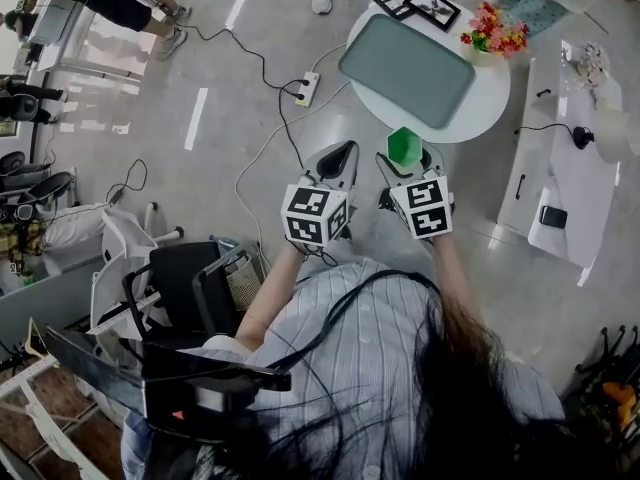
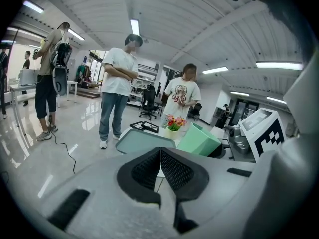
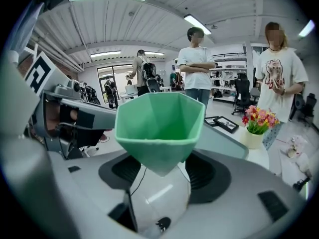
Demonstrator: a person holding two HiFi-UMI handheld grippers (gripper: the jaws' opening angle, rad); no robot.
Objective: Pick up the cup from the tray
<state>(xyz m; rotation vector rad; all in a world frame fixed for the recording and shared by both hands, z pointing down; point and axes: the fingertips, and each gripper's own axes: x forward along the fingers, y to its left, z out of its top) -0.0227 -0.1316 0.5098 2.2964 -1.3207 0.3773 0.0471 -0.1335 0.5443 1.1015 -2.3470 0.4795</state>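
A green faceted cup (image 1: 405, 146) hangs in the air just in front of the round white table (image 1: 492, 106), off the grey-green tray (image 1: 405, 68). My right gripper (image 1: 408, 160) is shut on the cup; in the right gripper view the cup (image 3: 159, 126) fills the space between the pads of the right gripper (image 3: 159, 171), mouth pointing forward. My left gripper (image 1: 343, 156) is held beside it on the left, shut and holding nothing; in the left gripper view the left gripper (image 2: 160, 156) shows its pads pressed together, with the cup (image 2: 199, 141) to its right. Nothing lies on the tray (image 2: 137, 141).
The table also carries a pot of flowers (image 1: 493, 33) and two picture frames (image 1: 418, 3). A power strip (image 1: 308, 88) with cables lies on the floor to the left. A white side table (image 1: 570, 178) stands right, a black chair (image 1: 190, 278) near left. Two people (image 2: 117, 83) stand beyond the table.
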